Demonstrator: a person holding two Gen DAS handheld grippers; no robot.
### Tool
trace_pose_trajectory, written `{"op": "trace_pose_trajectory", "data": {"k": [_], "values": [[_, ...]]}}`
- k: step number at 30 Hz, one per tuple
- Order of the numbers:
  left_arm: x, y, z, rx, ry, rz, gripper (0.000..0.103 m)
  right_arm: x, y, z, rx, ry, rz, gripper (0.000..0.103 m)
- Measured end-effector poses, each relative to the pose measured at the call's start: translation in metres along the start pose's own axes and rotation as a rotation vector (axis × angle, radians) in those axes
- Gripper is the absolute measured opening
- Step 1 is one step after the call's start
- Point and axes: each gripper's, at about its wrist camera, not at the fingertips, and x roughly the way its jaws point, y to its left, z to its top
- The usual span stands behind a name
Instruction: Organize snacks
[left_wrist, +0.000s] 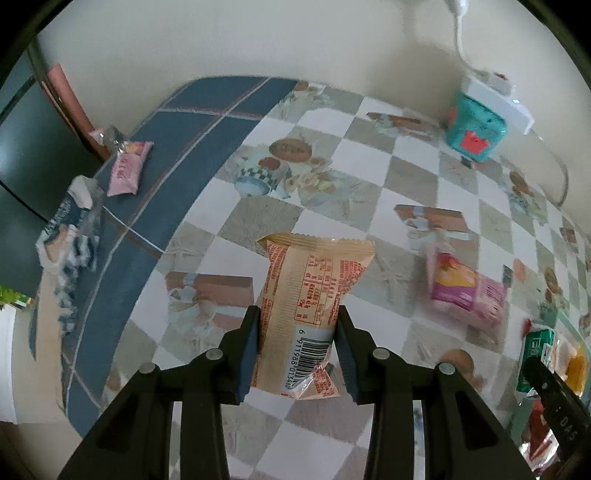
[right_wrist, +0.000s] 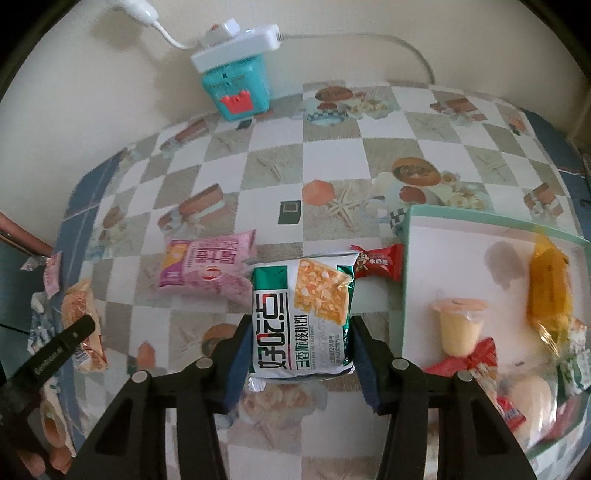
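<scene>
My left gripper (left_wrist: 297, 332) is shut on a beige snack packet with red print and a barcode (left_wrist: 314, 295), held above the chequered tablecloth. My right gripper (right_wrist: 299, 343) is shut on a green-and-white cracker packet (right_wrist: 303, 314), its pads pressing both sides. A pink snack packet (right_wrist: 208, 271) lies on the cloth just left of it, and a small red candy wrapper (right_wrist: 380, 262) lies to the right. The tray (right_wrist: 417, 236) with a teal rim at the right holds a pudding cup (right_wrist: 460, 325), a yellow packet (right_wrist: 550, 291) and other wrapped snacks. The pink packet (left_wrist: 465, 288) also shows in the left wrist view.
A teal box (right_wrist: 240, 88) with a white power strip (right_wrist: 236, 48) on top stands by the wall. More packets lie near the table's blue border: a small pink one (left_wrist: 127, 168) and a blue-white one (left_wrist: 70, 243). The other gripper's black body (right_wrist: 48, 358) shows at the left edge.
</scene>
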Motion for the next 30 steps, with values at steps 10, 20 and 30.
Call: {"op": "trace_pose_trajectory", "data": {"k": [10, 20, 30], "values": [[-0.057, -0.019, -0.029, 0.045, -0.066, -0.004, 0.041, -0.056, -0.008, -0.025, 0.036, -0.06, 0.018, 0.053], [-0.087, -0.052, -0.066, 0.058, -0.086, -0.04, 0.041, -0.081, -0.034, -0.057, 0.077, -0.072, 0.019, 0.053], [-0.099, -0.094, -0.083, 0.127, -0.093, -0.053, 0.041, -0.097, -0.074, -0.051, 0.141, -0.112, -0.013, 0.053]]}}
